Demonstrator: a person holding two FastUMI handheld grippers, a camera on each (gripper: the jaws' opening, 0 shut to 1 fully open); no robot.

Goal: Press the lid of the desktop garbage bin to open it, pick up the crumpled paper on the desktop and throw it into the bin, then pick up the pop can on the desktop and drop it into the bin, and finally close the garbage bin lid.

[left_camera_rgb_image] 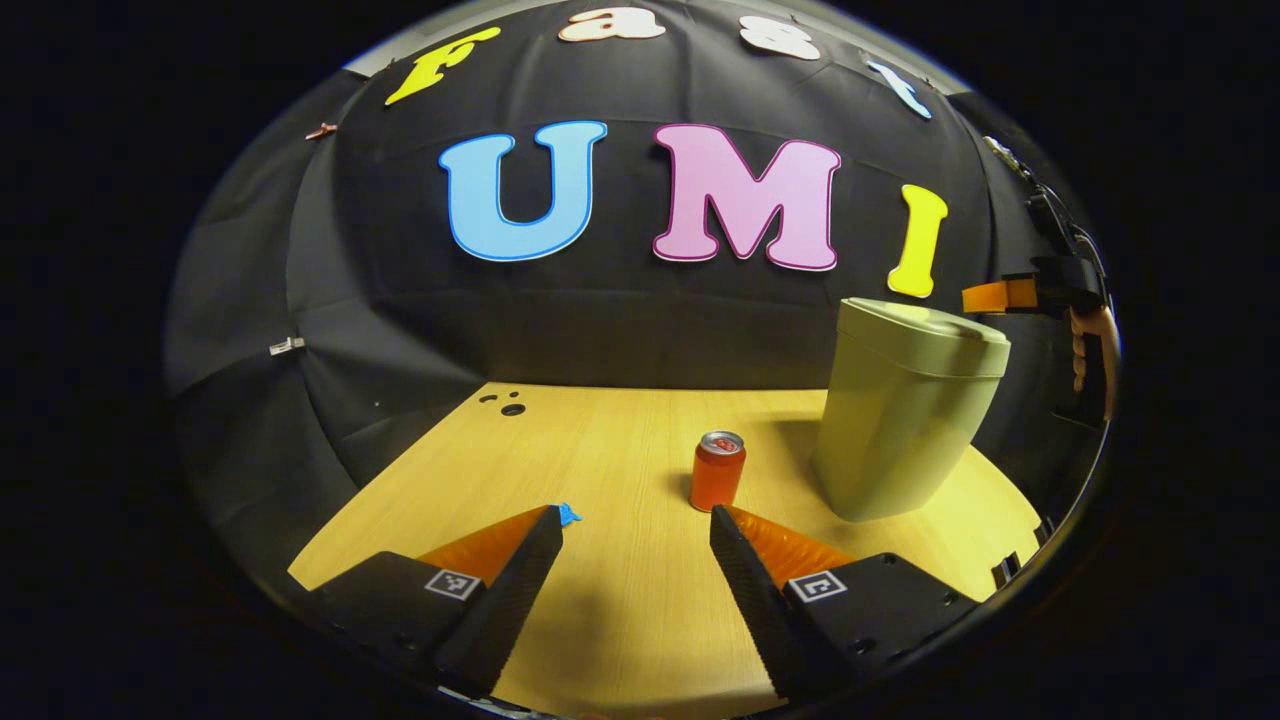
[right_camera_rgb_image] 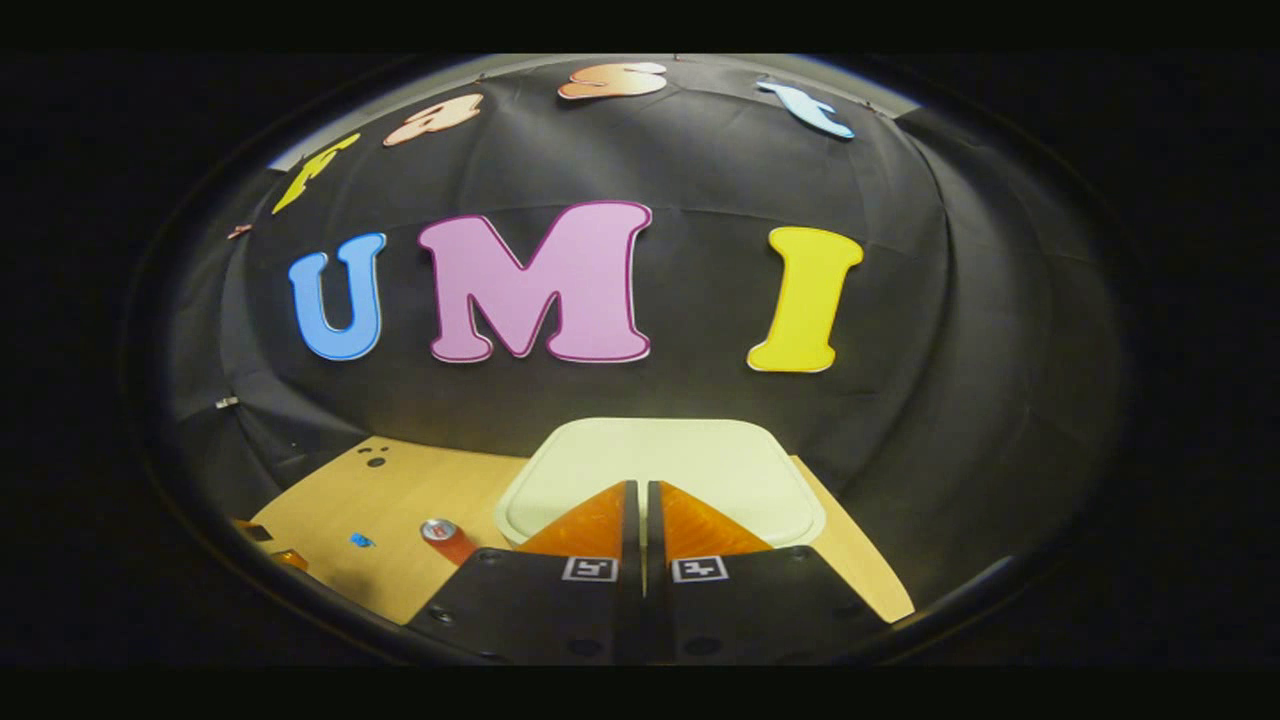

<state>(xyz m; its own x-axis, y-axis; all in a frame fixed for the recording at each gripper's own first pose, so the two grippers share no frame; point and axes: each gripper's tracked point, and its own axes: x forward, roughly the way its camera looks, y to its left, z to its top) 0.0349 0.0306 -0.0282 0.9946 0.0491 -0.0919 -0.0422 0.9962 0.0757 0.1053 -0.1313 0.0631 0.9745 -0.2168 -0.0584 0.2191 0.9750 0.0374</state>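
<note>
Garbage bin (left_camera_rgb_image: 905, 410) is seen upright on the wooden desktop (left_camera_rgb_image: 620, 600) at the right of the left gripper view, its lid (left_camera_rgb_image: 925, 335) closed. To its left, close by but apart from it, the pop can (left_camera_rgb_image: 717, 470) is stood upright. The left gripper (left_camera_rgb_image: 636, 520) is held low over the desktop with its fingers spread wide, nothing between them. In the right gripper view, the right gripper (right_camera_rgb_image: 640, 487) is seen above the lid, its fingers pressed together.
</note>
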